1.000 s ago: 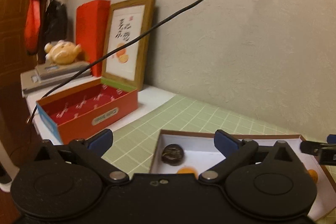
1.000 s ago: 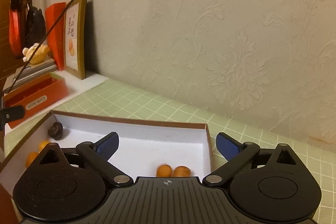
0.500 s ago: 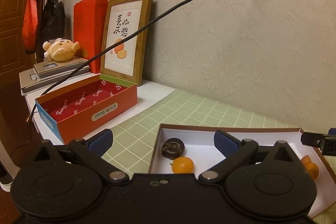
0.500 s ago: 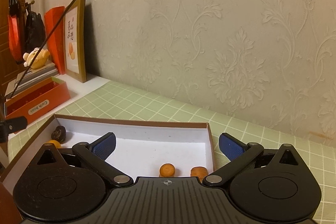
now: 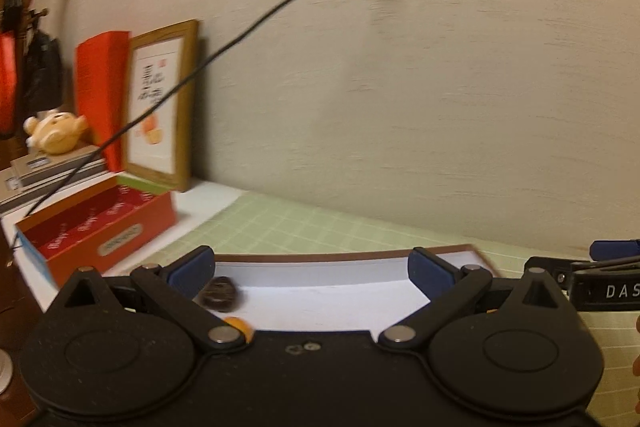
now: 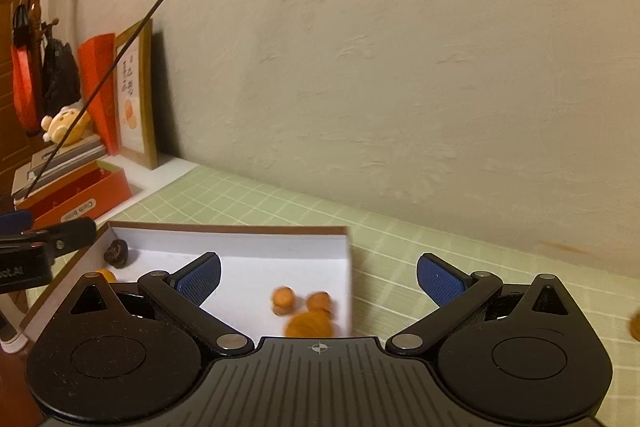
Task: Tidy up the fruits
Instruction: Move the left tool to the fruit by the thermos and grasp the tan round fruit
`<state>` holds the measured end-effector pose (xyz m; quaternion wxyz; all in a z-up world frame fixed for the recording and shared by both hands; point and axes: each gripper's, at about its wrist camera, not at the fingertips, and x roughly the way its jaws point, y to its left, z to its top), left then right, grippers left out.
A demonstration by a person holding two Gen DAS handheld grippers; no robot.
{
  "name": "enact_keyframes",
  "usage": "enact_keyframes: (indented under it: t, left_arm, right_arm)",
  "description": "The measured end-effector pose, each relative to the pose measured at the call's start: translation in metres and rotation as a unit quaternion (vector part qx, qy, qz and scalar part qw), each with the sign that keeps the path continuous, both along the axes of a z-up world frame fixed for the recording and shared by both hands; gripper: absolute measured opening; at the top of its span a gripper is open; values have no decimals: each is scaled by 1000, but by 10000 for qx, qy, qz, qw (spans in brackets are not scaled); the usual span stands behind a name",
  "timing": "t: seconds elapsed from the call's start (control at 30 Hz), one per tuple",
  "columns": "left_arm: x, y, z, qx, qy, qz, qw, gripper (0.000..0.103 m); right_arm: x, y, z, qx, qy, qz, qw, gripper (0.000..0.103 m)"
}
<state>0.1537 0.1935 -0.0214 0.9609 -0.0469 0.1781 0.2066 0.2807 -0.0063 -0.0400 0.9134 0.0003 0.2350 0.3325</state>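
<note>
While both pairs of tongs hang over the white box (image 6: 240, 259), nothing is picked up yet. The right tongs (image 6: 318, 277) have just been opening and now stand wide, with nothing held between them. The left tongs (image 5: 312, 273) are wide open and empty too.

Inside the box lie the fruits. Three orange fruits (image 6: 308, 323) sit close together by the right wall. A dark fruit (image 6: 117, 253) rests in the far left corner, with a small orange fruit (image 5: 240, 325) near it.

I think this is the step of choosing a fruit. Next, one pair of tongs needs to dip down around a fruit and squeeze softly.

The box sits on a tabletop with a green checked cloth (image 6: 440, 251). Further left are an open red box (image 5: 96, 227), a framed picture (image 5: 160, 107) against the pale wall, and a little plush toy (image 5: 54, 135) on books.
</note>
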Motion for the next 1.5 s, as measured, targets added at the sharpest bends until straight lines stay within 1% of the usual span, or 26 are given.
enact_keyframes:
  t: [0.17,0.4,0.5,0.6,0.73,0.9,0.93,1.03,1.07,1.17,1.2,1.27,1.3,1.37,1.43,1.5]
  left_arm:
    - [10,-34,-1,-38,-6,-332,9994,97]
    - [24,-77,-5,-18,19,-752,9972,97]
    - [32,-95,-8,-74,56,-933,9956,97]
    - [43,-116,-10,-151,124,-1180,9928,97]
    - [59,-149,-15,-232,211,-1590,9868,97]
    - [75,-201,-25,-79,330,-1983,9796,96]
    - [78,-211,-27,-71,338,-2046,9782,94]
    - [89,-238,-35,-154,457,-2279,9725,85]
    - [94,-247,-39,-193,512,-2362,9702,79]
    - [108,-278,-46,-239,621,-2630,9625,72]
    - [110,-288,-48,-246,630,-2732,9596,68]
    - [116,-309,-52,-252,631,-2938,9534,65]
    - [119,-319,-54,-244,651,-3052,9497,59]
    - [123,-341,-60,-231,723,-3253,9426,52]
    - [129,-359,-67,-207,780,-3384,9375,49]
    - [135,-375,-73,-117,873,-3456,9342,35]
  right_arm:
    - [-10,-48,3,23,54,-402,9992,103]
    - [-11,-107,6,-30,29,-926,9957,103]
    - [-9,-131,4,-79,28,-1151,9933,103]
    - [-8,-158,2,-102,43,-1403,9900,103]
    - [-7,-196,-2,-190,87,-1786,9837,103]
    - [-7,-245,-9,-271,176,-2294,9728,103]
    - [-7,-254,-11,-291,206,-2387,9704,103]
    - [-7,-288,-20,-381,294,-2715,9613,103]
    - [-8,-300,-22,-404,341,-2834,9575,103]
    - [-7,-332,-28,-354,474,-3187,9460,103]
    - [-6,-343,-30,-350,523,-3310,9415,103]
    - [-3,-360,-34,-330,587,-3467,9356,103]
    - [-2,-370,-37,-314,636,-3538,9326,103]
    - [3,-382,-41,-276,709,-3617,9292,103]
    - [9,-393,-46,-244,786,-3663,9268,103]
    - [13,-398,-48,-158,850,-3610,9285,103]
